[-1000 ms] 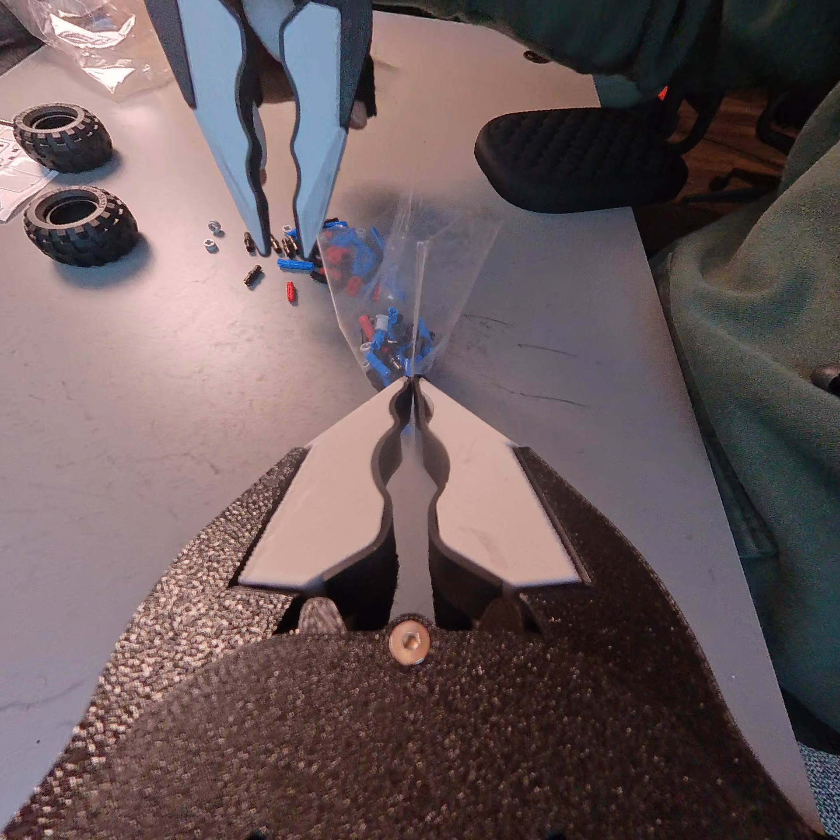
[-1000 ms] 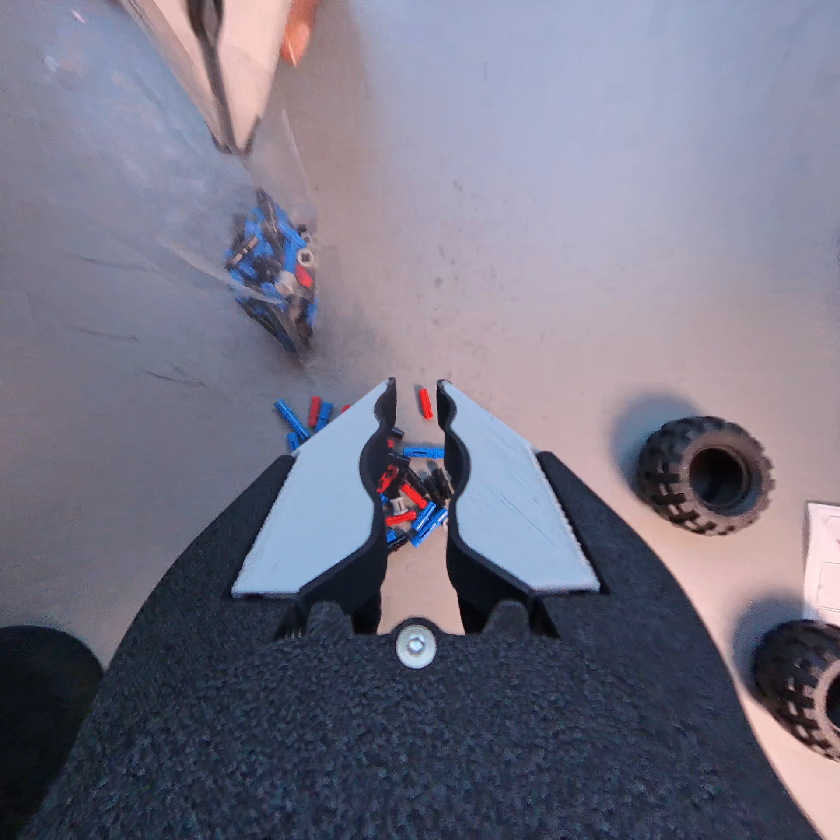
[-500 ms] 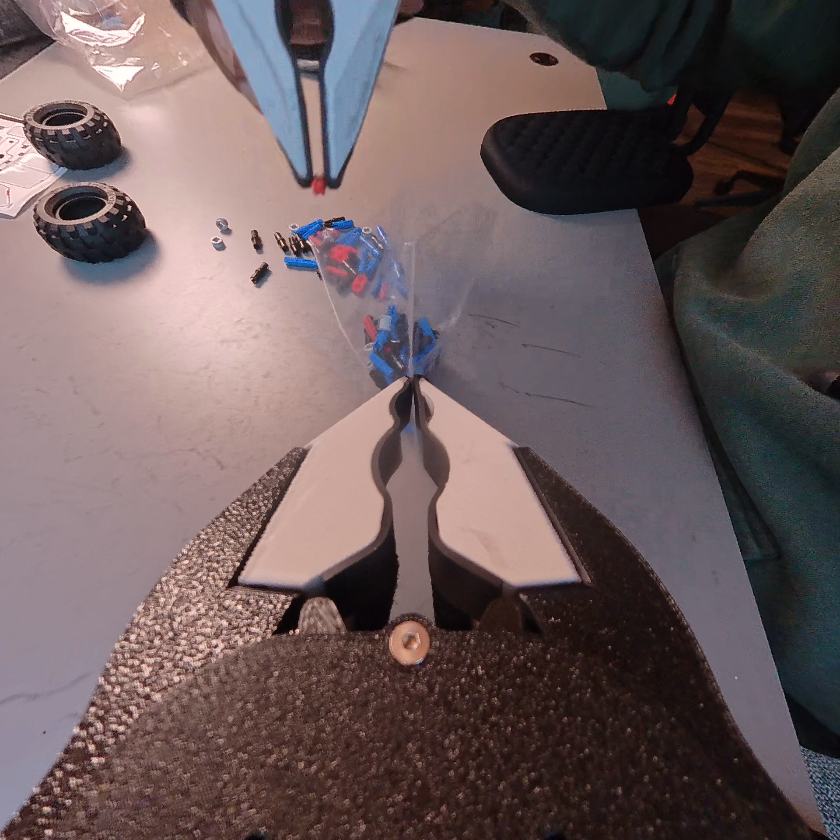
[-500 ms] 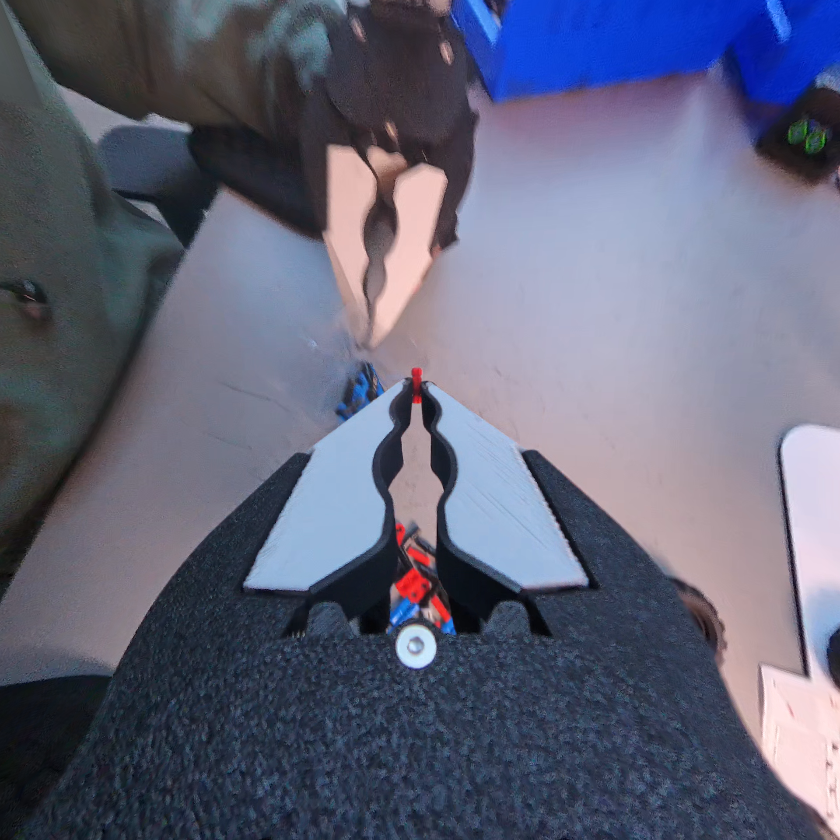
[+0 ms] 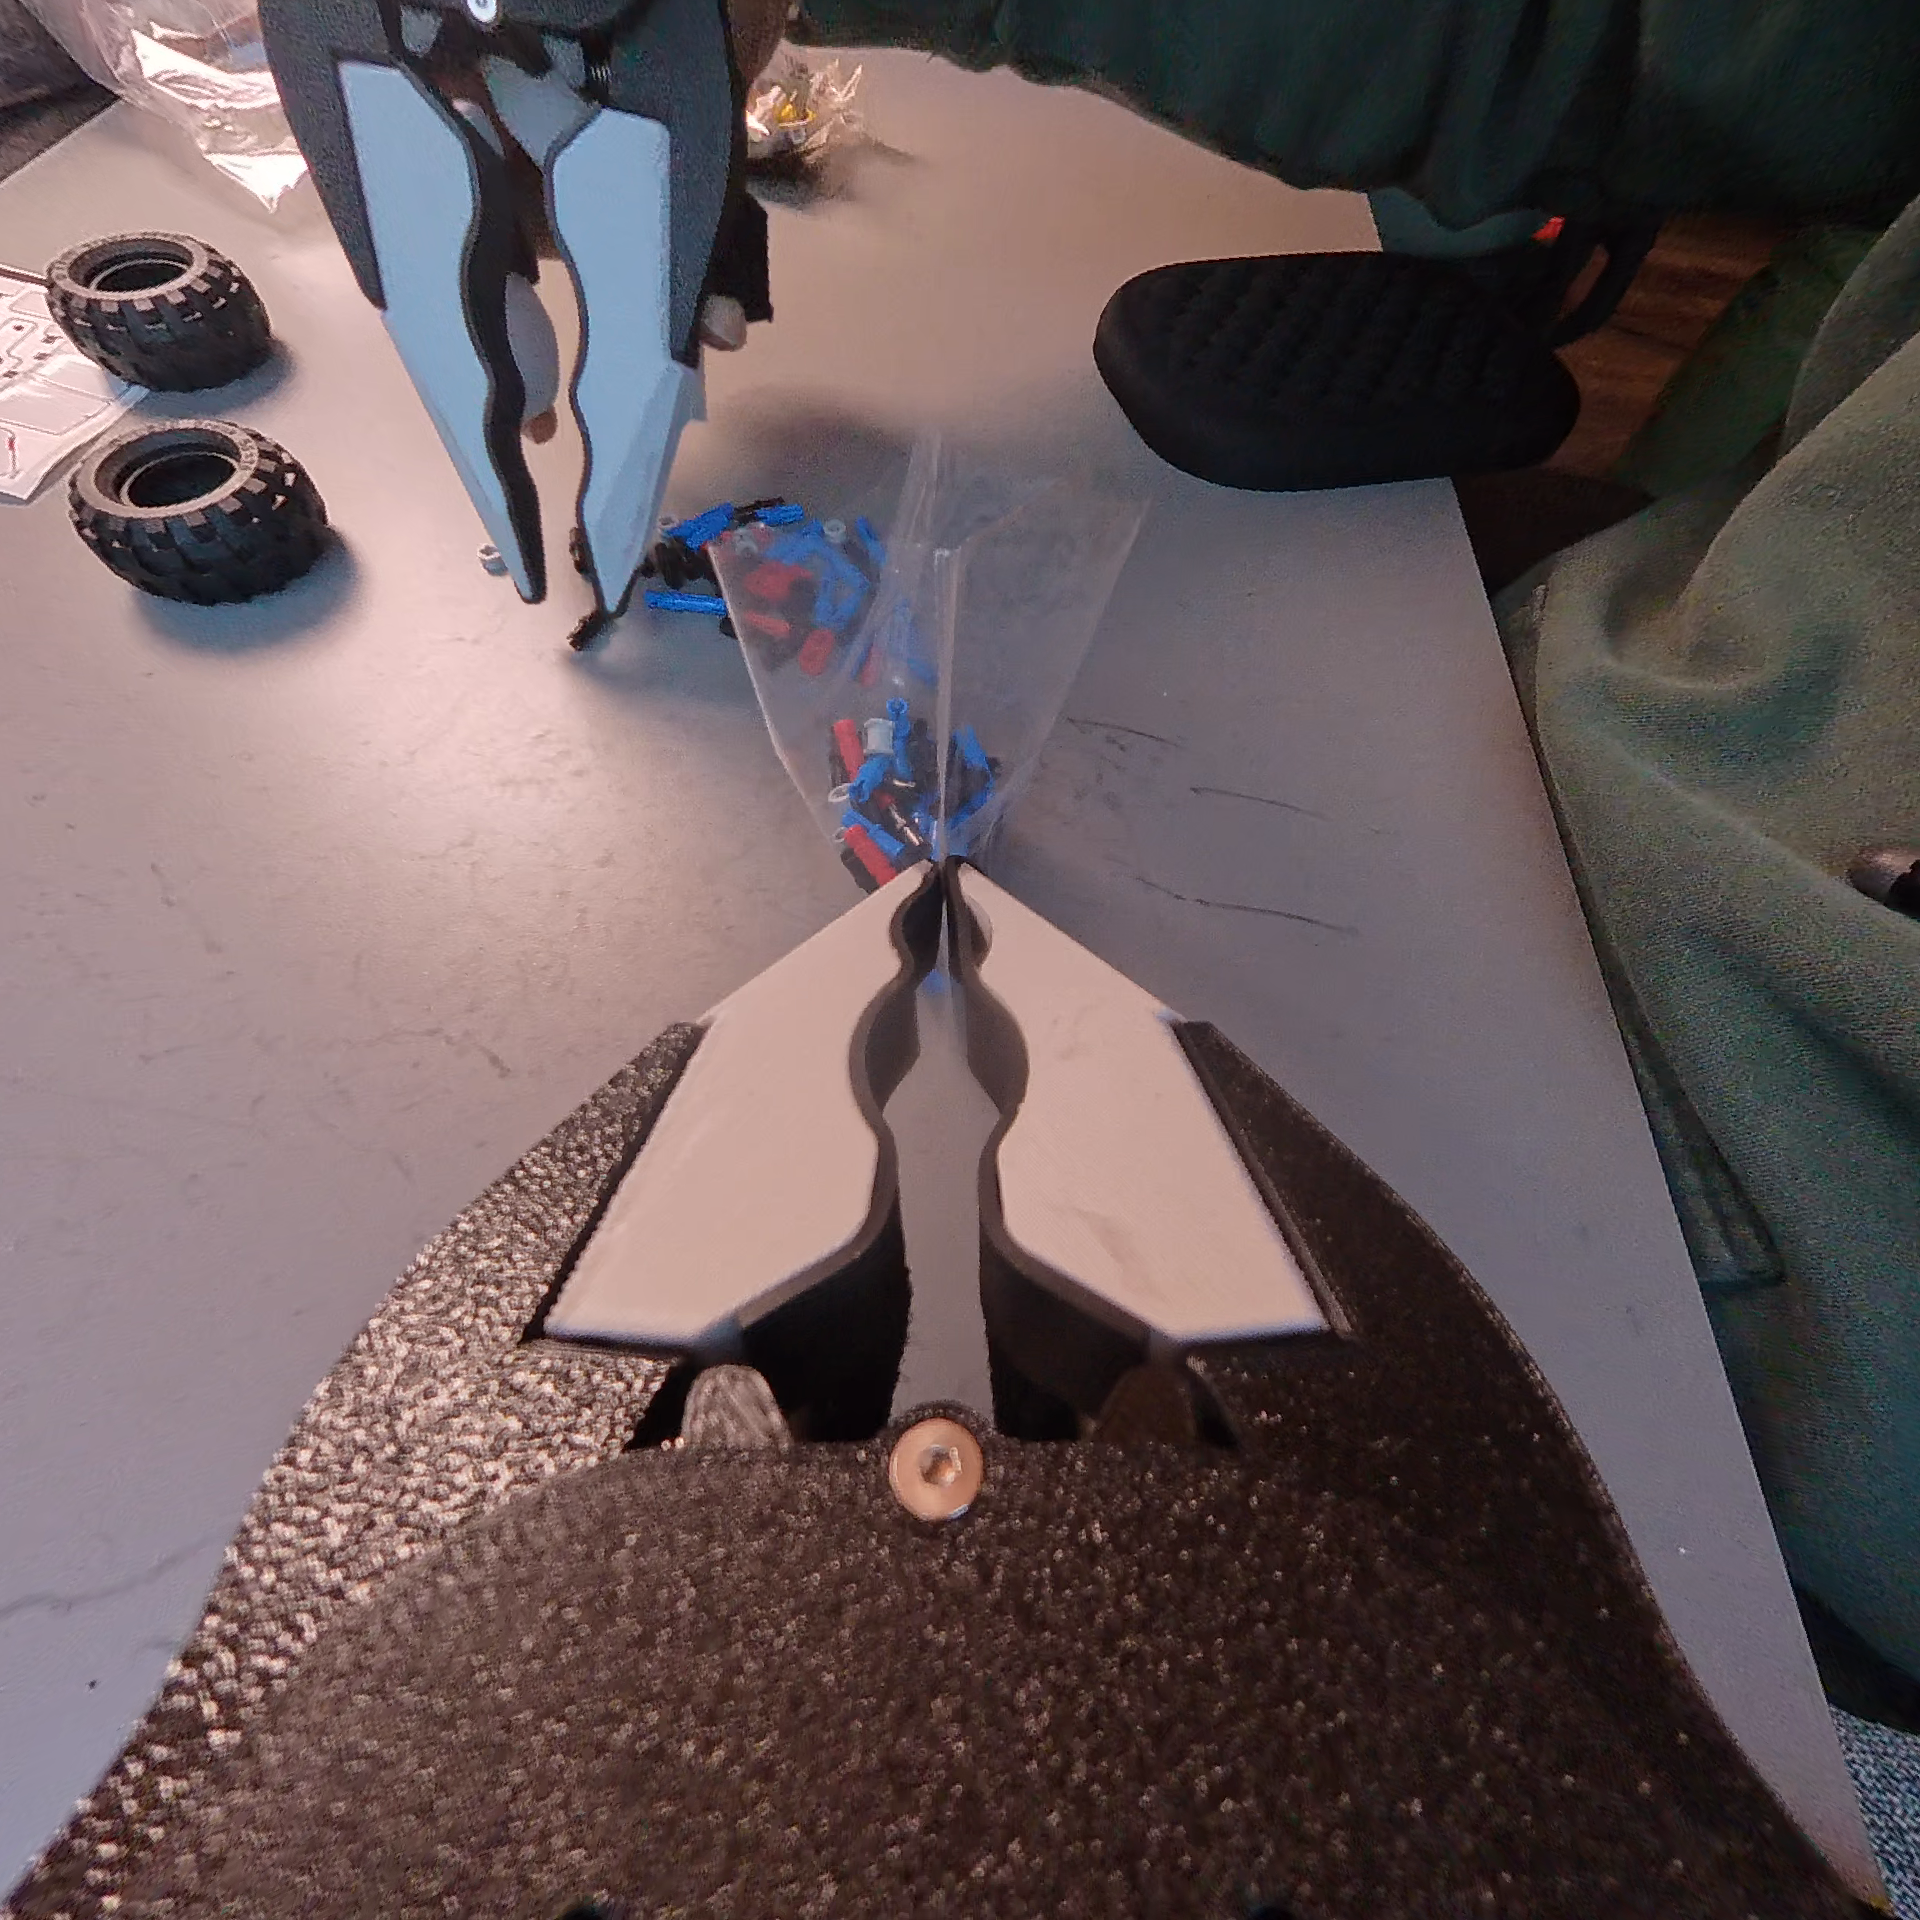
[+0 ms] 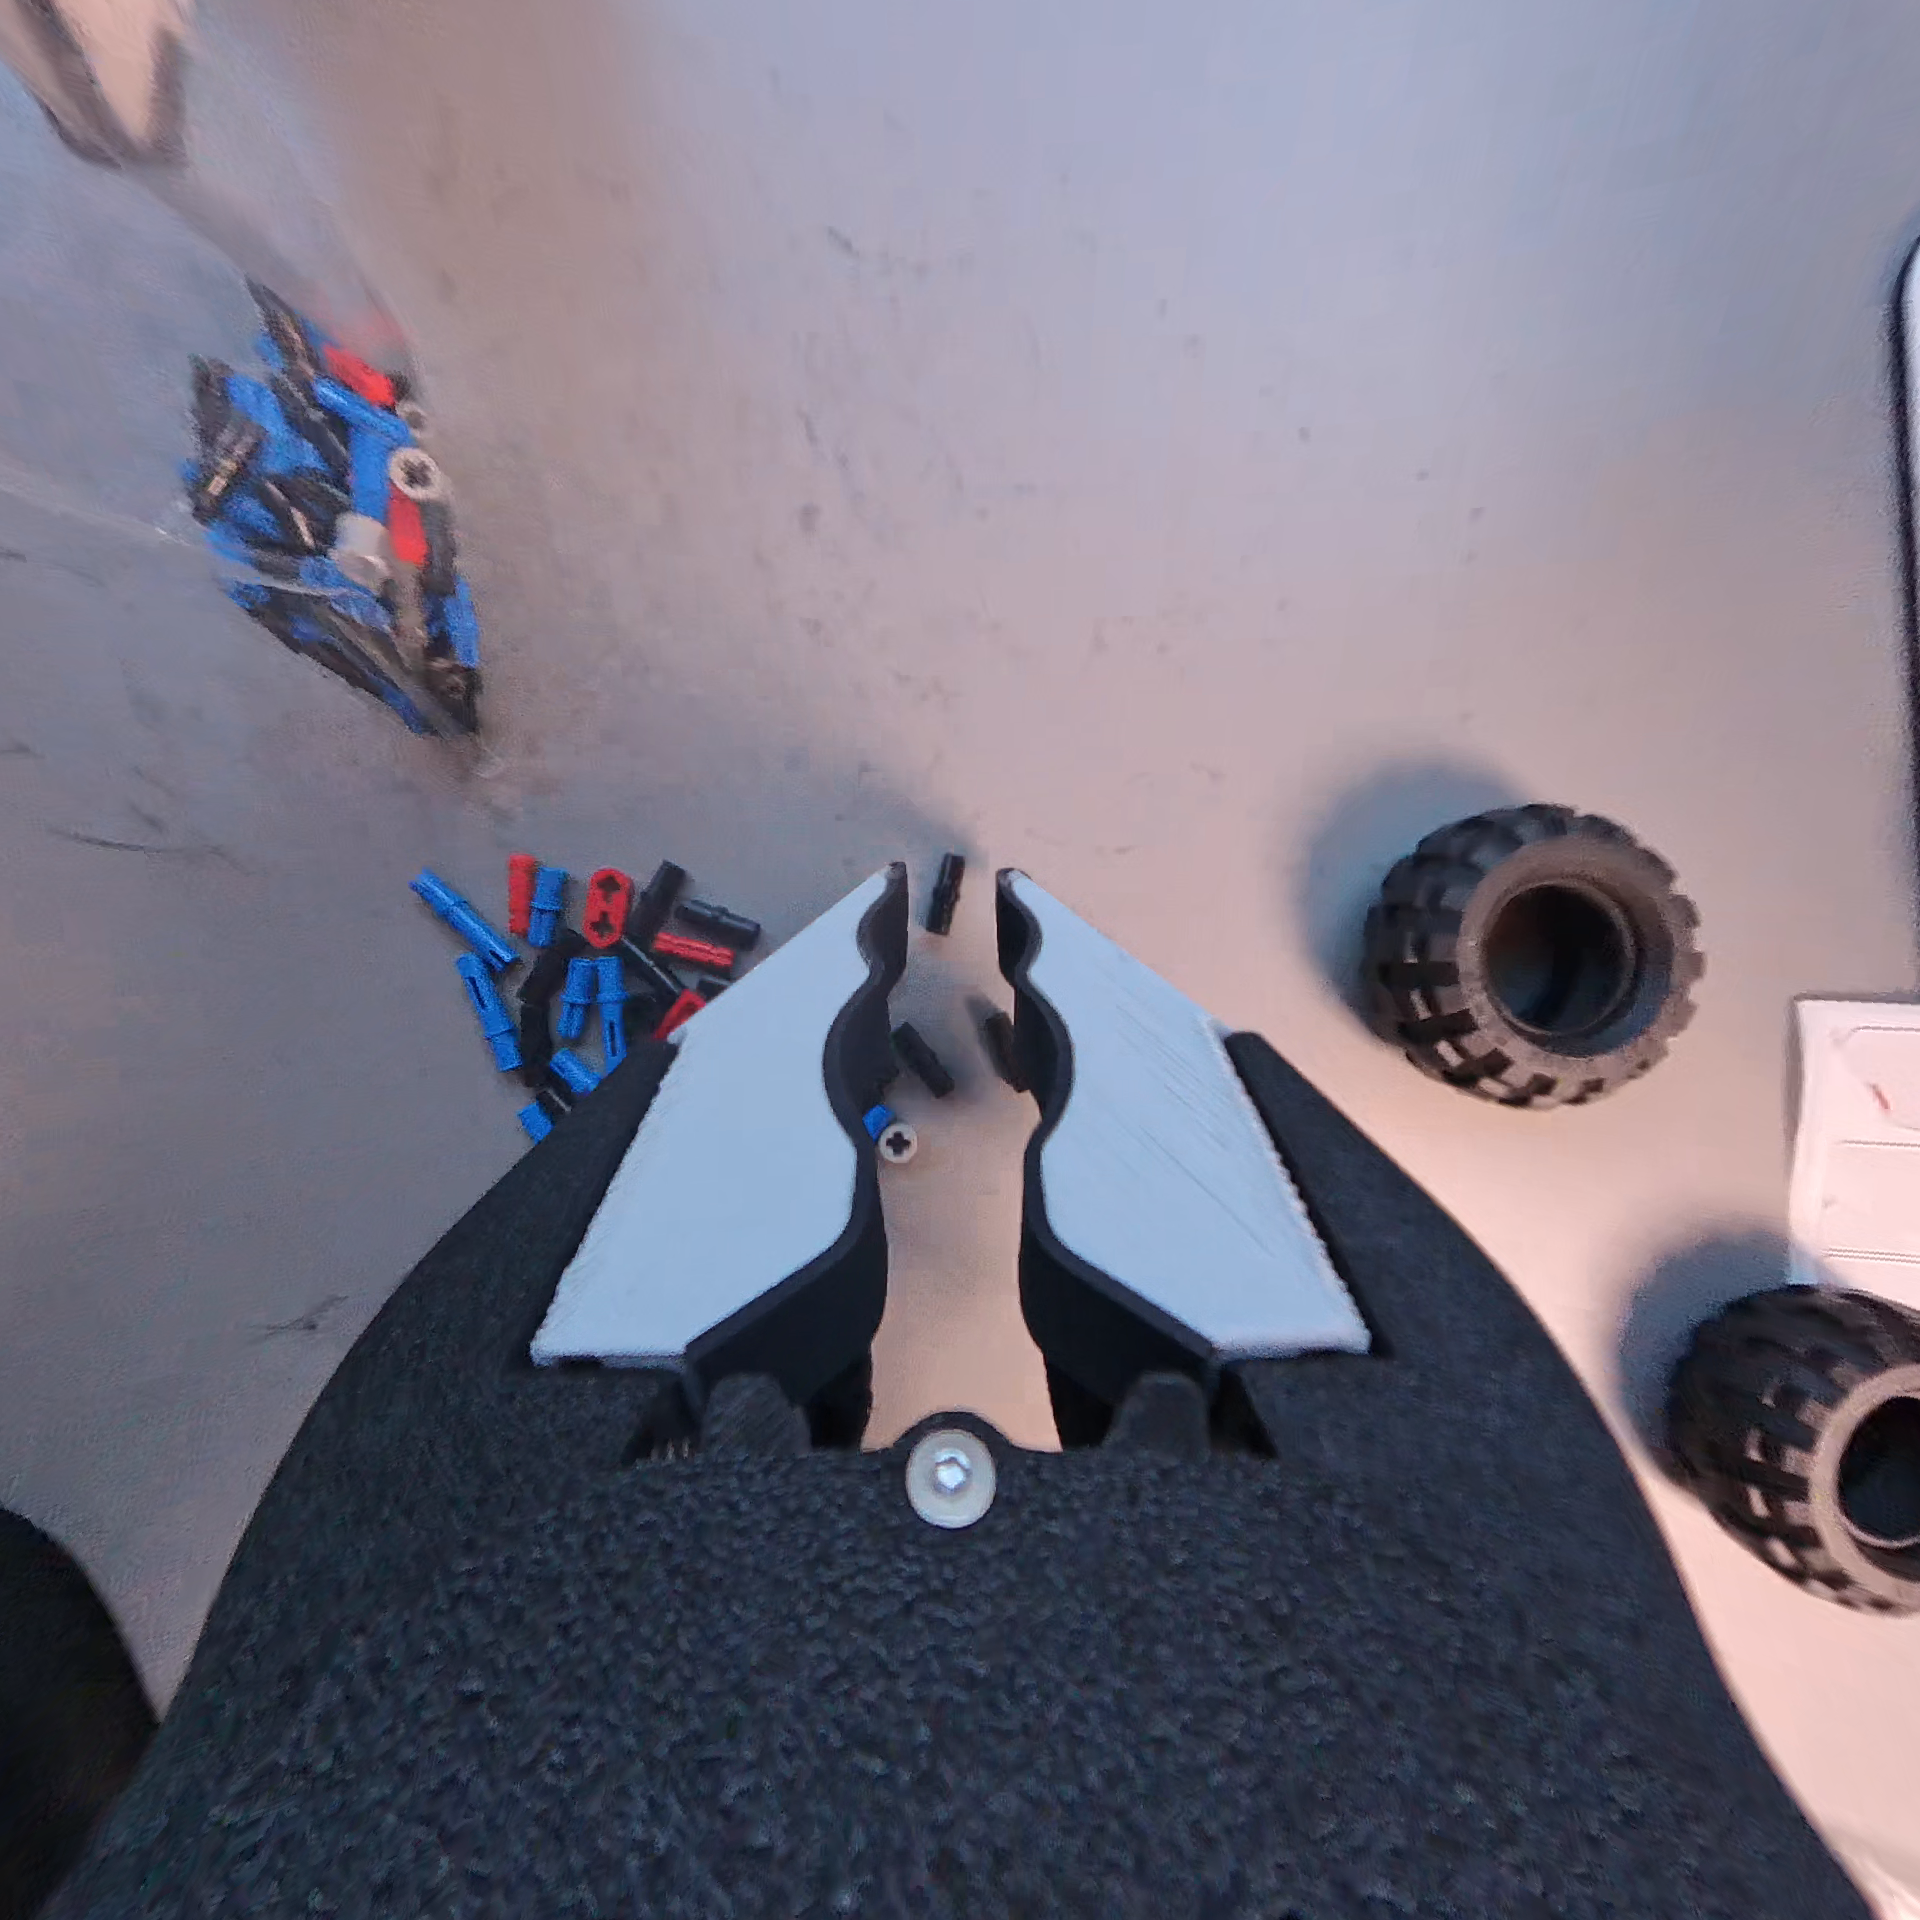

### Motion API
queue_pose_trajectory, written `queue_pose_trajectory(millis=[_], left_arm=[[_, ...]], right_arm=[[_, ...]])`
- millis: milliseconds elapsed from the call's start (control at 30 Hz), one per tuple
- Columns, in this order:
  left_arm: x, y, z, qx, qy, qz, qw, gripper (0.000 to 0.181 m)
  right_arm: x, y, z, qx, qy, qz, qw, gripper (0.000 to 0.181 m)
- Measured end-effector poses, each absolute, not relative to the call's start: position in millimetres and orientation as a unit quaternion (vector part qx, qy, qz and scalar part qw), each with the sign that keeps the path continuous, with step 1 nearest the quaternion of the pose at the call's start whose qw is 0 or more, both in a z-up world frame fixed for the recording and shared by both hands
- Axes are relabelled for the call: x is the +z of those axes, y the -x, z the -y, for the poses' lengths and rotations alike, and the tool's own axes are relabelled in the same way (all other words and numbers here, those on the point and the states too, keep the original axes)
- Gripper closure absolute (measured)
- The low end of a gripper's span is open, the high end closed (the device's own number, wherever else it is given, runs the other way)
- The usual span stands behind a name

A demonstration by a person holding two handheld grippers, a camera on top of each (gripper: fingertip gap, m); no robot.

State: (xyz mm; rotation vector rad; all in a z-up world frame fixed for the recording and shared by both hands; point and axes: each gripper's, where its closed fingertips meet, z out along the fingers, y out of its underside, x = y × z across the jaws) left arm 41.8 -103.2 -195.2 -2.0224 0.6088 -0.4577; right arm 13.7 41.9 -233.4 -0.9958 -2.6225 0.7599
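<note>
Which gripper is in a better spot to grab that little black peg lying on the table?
Probably the right gripper: it is open, with the black peg lying between its fingertips. The left gripper is shut on the clear bag.

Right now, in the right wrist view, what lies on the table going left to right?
Bag of parts → loose pins → right tool, open over a black pin → upper tyre → white paper.
</note>
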Motion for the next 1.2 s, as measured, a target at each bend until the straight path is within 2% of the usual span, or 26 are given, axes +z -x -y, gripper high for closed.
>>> queue_pose_trajectory(millis=[100, 233, 400, 600, 733, 833, 1033, 1200], left_arm=[[-195.2, -41.7, 103.1, -0.188, 0.826, -0.247, 0.471, 0.181], [-195.2, -41.3, 102.9, -0.189, 0.825, -0.246, 0.472, 0.181], [-195.2, -41.4, 102.9, -0.189, 0.825, -0.246, 0.472, 0.181], [-195.1, -41.6, 103.3, -0.189, 0.825, -0.248, 0.471, 0.181], [-195.2, -42.5, 103.5, -0.190, 0.825, -0.249, 0.471, 0.181], [-195.3, -43.1, 103.6, -0.190, 0.824, -0.251, 0.471, 0.181], [-195.4, -43.0, 103.2, -0.193, 0.824, -0.248, 0.471, 0.181], [-195.4, -42.8, 103.4, -0.191, 0.824, -0.249, 0.471, 0.181]], right_arm=[[-238.1, -12.2, -43.7, 0.259, 0.341, 0.896, 0.122, 0.178], [-211.5, -9.0, -24.4, 0.300, 0.316, 0.891, 0.131, 0.179], [-140.0, -29.9, 60.7, 0.432, 0.206, 0.873, 0.096, 0.179], [-136.1, -28.6, 59.8, 0.440, 0.209, 0.868, 0.100, 0.166], [-176.4, -4.0, -26.5, 0.328, 0.302, 0.881, 0.161, 0.169], [-216.4, -4.3, -81.6, 0.262, 0.367, 0.880, 0.150, 0.169], [-237.4, -3.8, -87.1, 0.277, 0.386, 0.869, 0.136, 0.166], [-240.3, -2.8, -83.7, 0.267, 0.375, 0.878, 0.132, 0.175]])
